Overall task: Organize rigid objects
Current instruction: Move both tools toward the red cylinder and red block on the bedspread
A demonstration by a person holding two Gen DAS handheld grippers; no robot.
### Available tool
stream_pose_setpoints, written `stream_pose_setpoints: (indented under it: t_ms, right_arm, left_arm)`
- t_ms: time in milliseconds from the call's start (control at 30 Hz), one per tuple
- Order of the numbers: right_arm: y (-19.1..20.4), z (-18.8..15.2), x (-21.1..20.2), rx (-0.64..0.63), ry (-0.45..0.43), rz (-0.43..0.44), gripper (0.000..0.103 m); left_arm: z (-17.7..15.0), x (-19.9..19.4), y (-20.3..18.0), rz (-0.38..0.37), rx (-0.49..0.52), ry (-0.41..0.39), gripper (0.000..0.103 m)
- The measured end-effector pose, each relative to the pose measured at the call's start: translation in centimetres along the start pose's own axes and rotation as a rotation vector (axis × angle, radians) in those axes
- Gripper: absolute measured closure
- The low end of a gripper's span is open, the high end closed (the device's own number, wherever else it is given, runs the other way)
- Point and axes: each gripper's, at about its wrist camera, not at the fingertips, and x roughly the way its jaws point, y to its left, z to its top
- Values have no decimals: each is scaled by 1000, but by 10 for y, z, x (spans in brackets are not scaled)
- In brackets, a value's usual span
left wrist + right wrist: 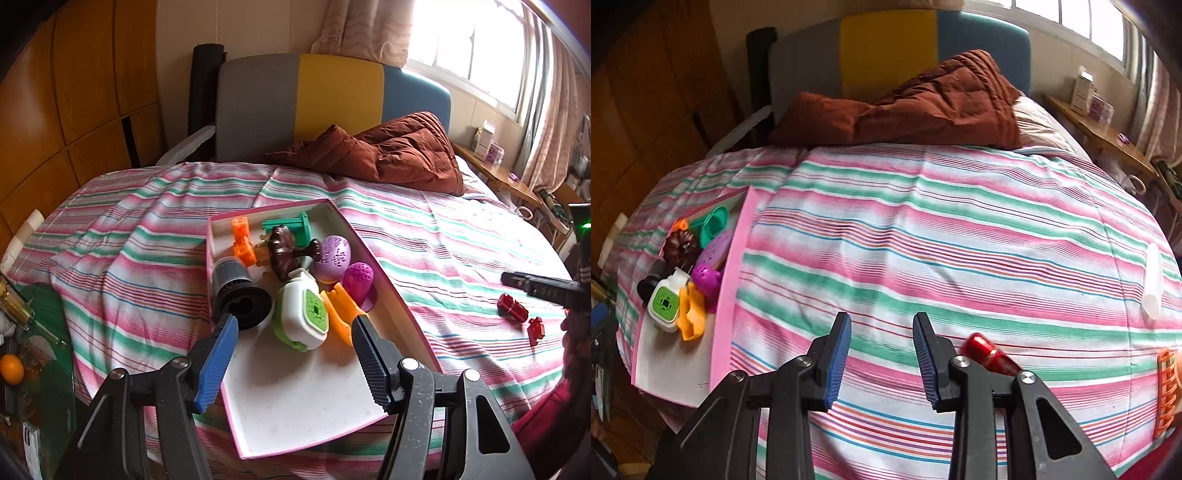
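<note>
A pink-rimmed white tray [295,398] lies on the striped bed and holds several rigid objects: a black cylinder [240,295], a white-and-green device [303,317], an orange clip [343,314], purple pieces [332,254] and a green part [291,225]. My left gripper [291,332] is open and empty, just above the tray's near half. My right gripper [881,328] is open and empty over the bedspread. A red metal cylinder [988,354] lies on the bed just right of its right finger; it also shows in the left wrist view [511,306] with a small red piece [535,328]. The tray shows at the left of the right wrist view [720,314].
A brown quilt [399,155] lies at the bed's head. A white tube [1152,280] and an orange grid piece [1165,391] lie on the bed at right. A wooden shelf [498,173] stands by the window. A cluttered table with an orange fruit [12,369] is at left.
</note>
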Motion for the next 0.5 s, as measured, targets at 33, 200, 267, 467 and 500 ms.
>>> stream_pose_setpoints:
  t_ms: [33,200,267,467,500]
  right_arm:
    - [-11,0,-3,26,-4,-14,69]
    - [-64,1,-15,153,-31,-89,68]
    - [-83,-1,-19,209,-42,-108,68]
    - [-129,-9,-27,439,-95,-77,68]
    - [-134,-11,-29,471,-111,-70,68]
  left_arm:
    - [1,0,-2,-3,5,0,38]
    - [4,4,-15,-25,32,4,38]
    - [5,6,-21,-32,43,7,38]
    - [9,11,-39,-53,76,11,38]
    - [10,12,-41,-56,81,11,38]
